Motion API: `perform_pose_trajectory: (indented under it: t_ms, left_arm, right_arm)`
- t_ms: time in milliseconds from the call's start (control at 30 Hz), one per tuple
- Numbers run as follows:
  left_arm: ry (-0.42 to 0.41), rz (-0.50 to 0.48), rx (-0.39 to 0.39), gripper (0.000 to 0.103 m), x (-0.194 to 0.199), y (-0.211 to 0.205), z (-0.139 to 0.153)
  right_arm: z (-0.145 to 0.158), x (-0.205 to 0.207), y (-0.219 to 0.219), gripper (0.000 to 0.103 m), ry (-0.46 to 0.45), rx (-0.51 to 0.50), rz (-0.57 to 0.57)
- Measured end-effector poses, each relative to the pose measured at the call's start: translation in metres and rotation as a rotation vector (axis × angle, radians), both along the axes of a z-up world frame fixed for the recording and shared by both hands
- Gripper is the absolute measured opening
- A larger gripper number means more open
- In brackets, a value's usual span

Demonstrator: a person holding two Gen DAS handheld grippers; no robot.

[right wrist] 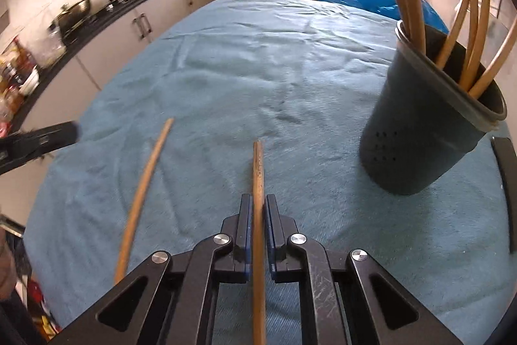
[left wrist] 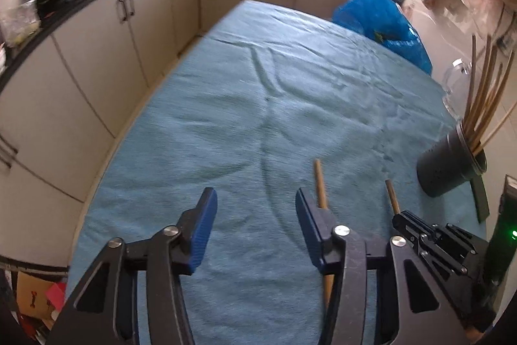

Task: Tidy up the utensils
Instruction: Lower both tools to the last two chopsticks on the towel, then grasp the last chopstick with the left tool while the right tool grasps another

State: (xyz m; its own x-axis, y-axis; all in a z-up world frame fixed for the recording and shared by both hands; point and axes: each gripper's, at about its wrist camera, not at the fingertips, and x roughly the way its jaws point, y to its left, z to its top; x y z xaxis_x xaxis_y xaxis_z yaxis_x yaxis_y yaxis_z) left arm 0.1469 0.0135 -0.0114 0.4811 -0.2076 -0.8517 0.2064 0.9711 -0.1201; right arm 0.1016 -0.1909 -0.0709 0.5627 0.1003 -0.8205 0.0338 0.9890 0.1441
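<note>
Blue cloth point(right wrist: 226, 70): right tool point(right wrist: 258, 209) clamps a chopstick point(right wrist: 258, 170); left tool point(left wrist: 255, 215) gapes empty.

Two chopsticks are lying side by side on the tablecloth point(right wrist: 258, 70): the right chopstick point(right wrist: 258, 164) between the right gripper point(right wrist: 258, 209) pads, the left chopstick point(right wrist: 145, 180) beside it. The holder point(right wrist: 420, 134) is standing farther right, chopsticks inside.
</note>
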Motion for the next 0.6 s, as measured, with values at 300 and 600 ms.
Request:
perform_pose_trajectory:
  t_ms: [300, 600]
  left_arm:
    - [0.098, -0.085, 0.073, 0.029, 0.022, -0.060, -0.040]
    - [0.068, -0.081, 0.149, 0.007, 0.027, -0.069, -0.048]
  right_arm:
    - [-0.002, -0.011, -0.018, 0.008, 0.010, 0.000, -0.066]
    - [-0.003, -0.010, -0.019, 0.009, 0.022, 0.001, -0.053]
